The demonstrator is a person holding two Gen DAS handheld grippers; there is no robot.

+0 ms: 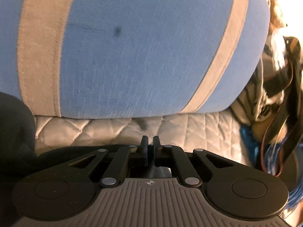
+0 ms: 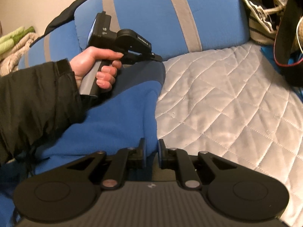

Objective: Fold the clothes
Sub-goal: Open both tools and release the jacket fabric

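Note:
A blue fleece garment [image 2: 117, 117] with a dark grey-blue panel lies on the quilted grey sofa cover [image 2: 227, 102]. My right gripper [image 2: 152, 153] is shut on the garment's near right edge. My left gripper [image 2: 158, 58] is held by a hand at the garment's far corner and is shut on it. In the left wrist view the left gripper [image 1: 150, 149] has its jaws nearly together over dark cloth [image 1: 79, 149], facing a blue cushion with grey stripes [image 1: 144, 53].
Blue back cushions with grey stripes [image 2: 155, 15] stand behind the seat. A pile of bags, straps and striped cloth [image 2: 274, 19] sits at the right end, also in the left wrist view [image 1: 274, 94]. Folded green and beige items [image 2: 13, 43] lie far left.

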